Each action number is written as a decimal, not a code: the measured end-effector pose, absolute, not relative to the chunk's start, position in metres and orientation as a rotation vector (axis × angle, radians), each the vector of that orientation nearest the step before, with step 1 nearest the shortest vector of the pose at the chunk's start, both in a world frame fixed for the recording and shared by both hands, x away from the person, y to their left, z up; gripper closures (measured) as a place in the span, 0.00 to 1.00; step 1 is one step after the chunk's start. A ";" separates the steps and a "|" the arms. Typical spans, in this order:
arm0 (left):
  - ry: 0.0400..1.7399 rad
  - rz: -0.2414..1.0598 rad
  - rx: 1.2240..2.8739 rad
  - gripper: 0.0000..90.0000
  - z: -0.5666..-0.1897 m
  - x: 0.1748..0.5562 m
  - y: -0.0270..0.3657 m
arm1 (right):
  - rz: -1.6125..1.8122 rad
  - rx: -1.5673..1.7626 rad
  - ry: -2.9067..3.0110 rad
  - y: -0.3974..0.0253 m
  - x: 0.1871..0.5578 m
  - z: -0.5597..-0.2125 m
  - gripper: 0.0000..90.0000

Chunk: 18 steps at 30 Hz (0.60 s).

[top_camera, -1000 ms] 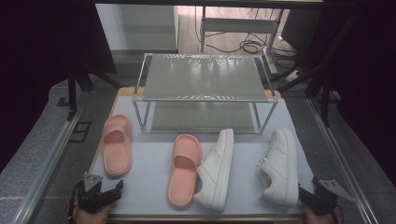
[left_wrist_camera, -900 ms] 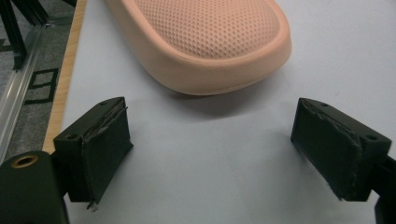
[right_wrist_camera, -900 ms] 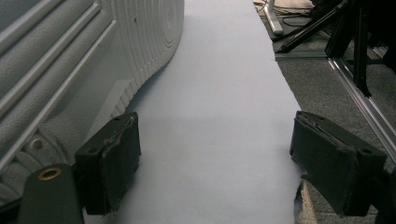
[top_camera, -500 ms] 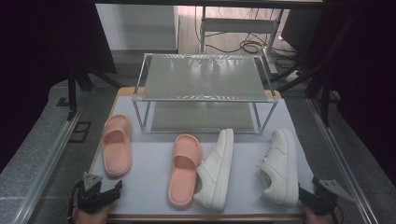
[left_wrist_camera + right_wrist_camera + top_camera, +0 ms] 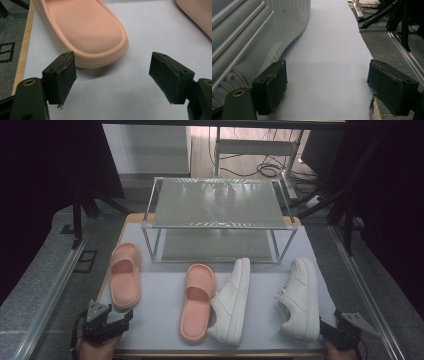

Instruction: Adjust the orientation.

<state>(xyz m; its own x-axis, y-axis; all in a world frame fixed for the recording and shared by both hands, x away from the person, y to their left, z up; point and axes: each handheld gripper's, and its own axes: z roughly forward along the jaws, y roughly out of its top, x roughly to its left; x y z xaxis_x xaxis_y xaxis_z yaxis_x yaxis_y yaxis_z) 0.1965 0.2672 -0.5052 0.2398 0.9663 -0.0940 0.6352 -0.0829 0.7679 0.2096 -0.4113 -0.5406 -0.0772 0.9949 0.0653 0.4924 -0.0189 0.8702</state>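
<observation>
Two pink slides lie on the white table mat: one at the left point(image 5: 123, 275), one in the middle point(image 5: 197, 301). Two white sneakers lie on their sides, one point(image 5: 231, 301) beside the middle slide, one point(image 5: 299, 297) at the right. My left gripper point(image 5: 122, 319) rests at the near left corner, open, its jaws just short of the left slide's heel point(image 5: 92, 32). At the near right corner my right gripper point(image 5: 326, 327) stands open, with the right sneaker's sole point(image 5: 249, 37) along its left jaw. Nothing is held in either one.
A two-tier metal shoe rack point(image 5: 216, 215) with mesh shelves stands at the back of the mat point(image 5: 160, 290). Grey floor and aluminium rails point(image 5: 47, 295) flank the table. Cables and dark stands lie behind the rack.
</observation>
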 end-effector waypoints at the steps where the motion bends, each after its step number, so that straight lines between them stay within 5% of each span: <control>1: 1.465 0.578 1.793 0.26 -0.502 0.199 0.268 | 1.023 1.568 1.633 -0.411 0.210 -0.541 0.18; 18: 1.422 0.558 1.841 0.32 -0.490 0.236 0.256 | 1.023 1.568 1.633 -0.411 0.210 -0.541 0.18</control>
